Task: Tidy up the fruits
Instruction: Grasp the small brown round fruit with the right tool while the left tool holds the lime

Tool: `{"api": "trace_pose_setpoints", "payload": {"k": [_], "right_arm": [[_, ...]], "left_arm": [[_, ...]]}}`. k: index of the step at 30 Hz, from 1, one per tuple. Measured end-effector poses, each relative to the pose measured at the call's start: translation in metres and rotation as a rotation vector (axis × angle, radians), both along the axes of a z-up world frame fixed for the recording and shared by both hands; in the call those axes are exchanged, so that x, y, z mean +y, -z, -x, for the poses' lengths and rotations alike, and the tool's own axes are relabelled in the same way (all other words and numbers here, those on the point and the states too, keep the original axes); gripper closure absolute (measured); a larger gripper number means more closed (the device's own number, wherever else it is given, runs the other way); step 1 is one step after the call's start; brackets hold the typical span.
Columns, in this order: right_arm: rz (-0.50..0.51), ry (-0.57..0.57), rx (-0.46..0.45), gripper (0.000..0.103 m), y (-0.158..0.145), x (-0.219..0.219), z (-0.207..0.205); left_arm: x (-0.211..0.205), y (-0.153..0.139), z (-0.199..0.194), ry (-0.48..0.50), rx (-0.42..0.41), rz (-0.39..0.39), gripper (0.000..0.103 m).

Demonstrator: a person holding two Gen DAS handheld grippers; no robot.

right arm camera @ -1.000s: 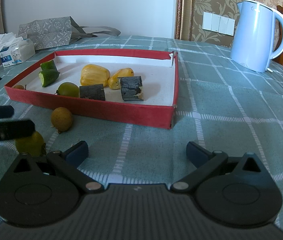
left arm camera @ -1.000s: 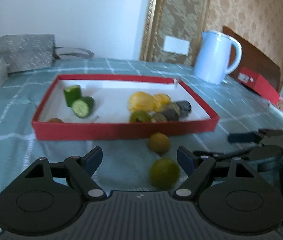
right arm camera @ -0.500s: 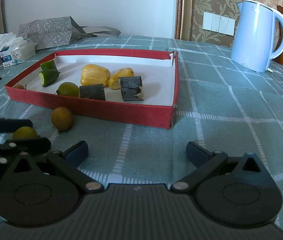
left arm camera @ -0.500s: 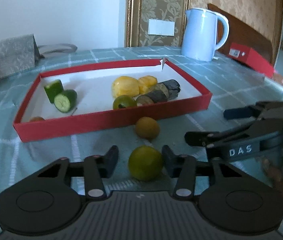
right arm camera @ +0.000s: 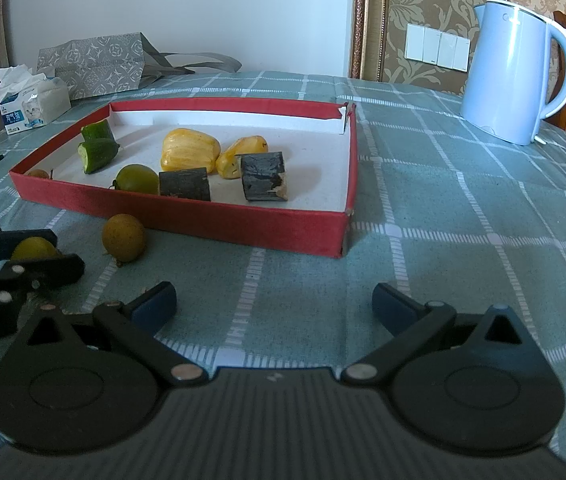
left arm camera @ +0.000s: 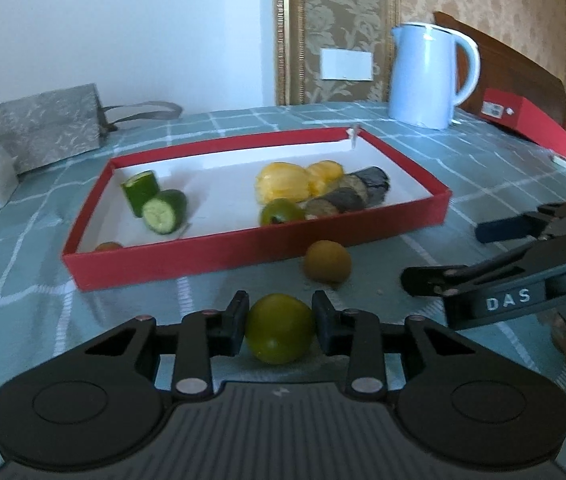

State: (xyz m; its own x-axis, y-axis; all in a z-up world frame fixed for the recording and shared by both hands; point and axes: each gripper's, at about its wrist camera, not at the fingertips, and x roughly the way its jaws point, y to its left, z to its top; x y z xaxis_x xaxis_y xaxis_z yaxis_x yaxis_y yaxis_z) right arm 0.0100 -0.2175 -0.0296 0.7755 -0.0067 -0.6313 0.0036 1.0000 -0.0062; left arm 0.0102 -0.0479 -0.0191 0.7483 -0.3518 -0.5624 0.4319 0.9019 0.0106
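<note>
The left gripper (left arm camera: 280,322) is clamped on a round green fruit (left arm camera: 279,329); both pads press its sides, and the fruit sits low over the checked teal tablecloth (right arm camera: 423,248). Whether it has left the cloth cannot be judged from this low angle. The right gripper (right arm camera: 274,300) stands with its jaws wide apart over bare cloth, nothing between them; it lies to the right of the left gripper.

Just ahead of the left gripper, slightly right, a round yellow-brown fruit (left arm camera: 327,261) rests on the cloth, close to the near wall of the red tray (left arm camera: 243,246).

Inside the tray, front to back:
- a small brownish fruit (left arm camera: 108,246) in the near left corner;
- a second green fruit (left arm camera: 281,212) against the near wall;
- two dark cut blocks (right arm camera: 263,175) beside it, to the right;
- two cucumber pieces (left arm camera: 155,200) on the left side;
- two yellow fleshy pieces (left arm camera: 283,183) behind the green fruit.

Beyond the tray, to the far right of both grippers, a pale blue kettle (right arm camera: 515,72) stands upright. To the far left sit a tissue pack (right arm camera: 31,104) and a grey patterned bag (right arm camera: 95,60). A flat red box (left arm camera: 523,116) lies past the kettle at the right edge of the left wrist view.
</note>
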Motion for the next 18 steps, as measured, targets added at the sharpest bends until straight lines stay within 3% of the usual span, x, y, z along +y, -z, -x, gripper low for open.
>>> {"api": "trace_pose_setpoints", "payload": {"k": [11,18], "right_arm": [[-0.011,-0.002,-0.011,0.0,0.0,0.0,0.001],[-0.049,-0.072,-0.143,0.002,-0.015,0.01,0.016]], "left_arm": [[0.042,-0.002,-0.007,-0.162,0.007,0.045,0.07],[0.064,-0.002,-0.017,-0.299,0.03,0.083,0.07]]}}
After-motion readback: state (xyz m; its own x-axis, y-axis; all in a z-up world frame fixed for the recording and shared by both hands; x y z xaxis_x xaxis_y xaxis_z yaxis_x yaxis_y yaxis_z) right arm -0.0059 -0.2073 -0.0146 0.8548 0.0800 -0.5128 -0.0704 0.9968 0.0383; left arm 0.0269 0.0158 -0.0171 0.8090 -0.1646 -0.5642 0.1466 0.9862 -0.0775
